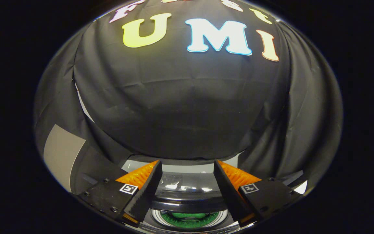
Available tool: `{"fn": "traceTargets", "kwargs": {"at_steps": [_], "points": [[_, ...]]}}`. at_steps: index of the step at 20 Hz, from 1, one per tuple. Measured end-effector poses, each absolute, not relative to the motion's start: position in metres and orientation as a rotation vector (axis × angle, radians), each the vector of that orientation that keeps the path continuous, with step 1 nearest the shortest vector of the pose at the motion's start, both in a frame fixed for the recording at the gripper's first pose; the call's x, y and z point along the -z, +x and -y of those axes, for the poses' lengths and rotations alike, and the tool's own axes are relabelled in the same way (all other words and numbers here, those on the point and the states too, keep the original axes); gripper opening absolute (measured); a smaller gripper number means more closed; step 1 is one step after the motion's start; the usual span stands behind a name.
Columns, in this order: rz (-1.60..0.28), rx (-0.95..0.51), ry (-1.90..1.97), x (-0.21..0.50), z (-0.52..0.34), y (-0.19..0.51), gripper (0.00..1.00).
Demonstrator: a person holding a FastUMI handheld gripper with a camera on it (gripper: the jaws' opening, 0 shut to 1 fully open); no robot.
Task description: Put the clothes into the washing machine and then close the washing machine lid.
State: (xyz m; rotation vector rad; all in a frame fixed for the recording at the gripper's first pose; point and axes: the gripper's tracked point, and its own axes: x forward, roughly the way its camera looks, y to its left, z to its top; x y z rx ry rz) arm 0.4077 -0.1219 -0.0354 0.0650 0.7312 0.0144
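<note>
My gripper (187,167) stands open above the washing machine (187,195), with nothing between its fingers. Between and below the fingers I see the machine's round drum opening, and something green (188,217) lies inside it, likely the clothes. A dark glossy band, apparently the raised lid or the back panel (187,187), crosses just beyond the opening between the fingers. Whether the lid is up or down I cannot tell for sure.
The booth's black cloth wall (187,107) hangs close behind the machine and wraps around both sides. A pale grey panel (60,152) shows at the left beside the cloth.
</note>
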Motion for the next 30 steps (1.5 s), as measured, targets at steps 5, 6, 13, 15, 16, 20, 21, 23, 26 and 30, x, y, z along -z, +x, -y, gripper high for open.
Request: {"fn": "traceTargets", "kwargs": {"at_steps": [5, 6, 13, 15, 16, 20, 21, 23, 26, 30], "points": [[-0.688, 0.002, 0.073, 0.035, 0.121, 0.382, 0.99], [-0.668, 0.005, 0.075, 0.036, 0.121, 0.378, 0.99], [-0.596, 0.024, 0.078, 0.047, 0.119, 0.338, 0.99], [-0.596, 0.033, 0.096, 0.053, 0.118, 0.324, 0.99], [-0.601, 0.034, 0.112, 0.057, 0.116, 0.317, 0.99], [-0.633, 0.057, 0.174, 0.075, 0.111, 0.286, 0.99], [-0.635, 0.060, 0.179, 0.077, 0.109, 0.278, 0.99], [-0.632, 0.061, 0.188, 0.079, 0.104, 0.263, 0.98], [-0.571, 0.050, 0.227, 0.069, 0.091, 0.241, 0.99], [-0.429, 0.062, 0.182, 0.050, 0.075, 0.196, 0.98]]}}
